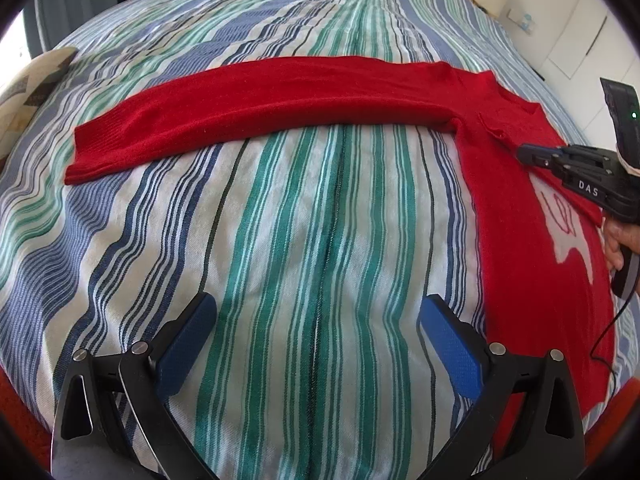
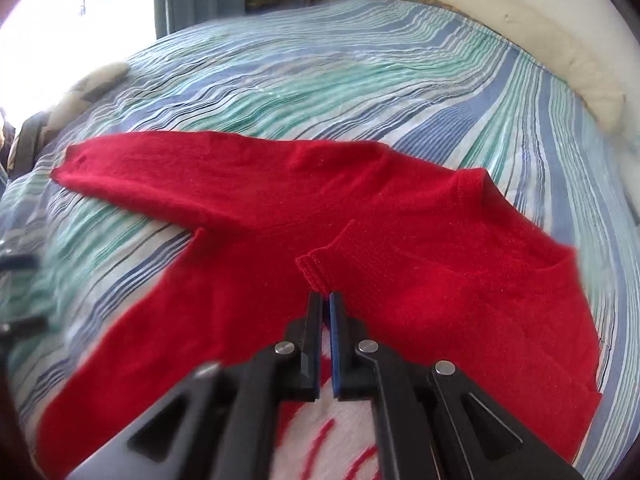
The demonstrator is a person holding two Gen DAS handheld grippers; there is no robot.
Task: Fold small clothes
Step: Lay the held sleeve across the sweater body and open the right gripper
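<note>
Red sweater (image 2: 400, 248) on the striped bed cover (image 1: 304, 240), R gripper (image 2: 326, 300) pinching one cuff.

L gripper (image 1: 318, 320) hovers low over bare cover w/ fingers spread wide, nothing between them. R gripper reaches in level from the right side, fingers clenched on the folded-in sleeve cuff (image 2: 314, 274) above sweater's body. Other sleeve (image 1: 248, 108) lies straight toward the cover's left edge.

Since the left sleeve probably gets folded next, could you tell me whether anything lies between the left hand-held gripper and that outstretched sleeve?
Nothing visible does. The left hand-held gripper is open above bare striped bedspread, and only that cover lies between it and the outstretched sleeve of the red sweater. The right hand-held gripper is off to the side, shut on the other sleeve's cuff.
</note>
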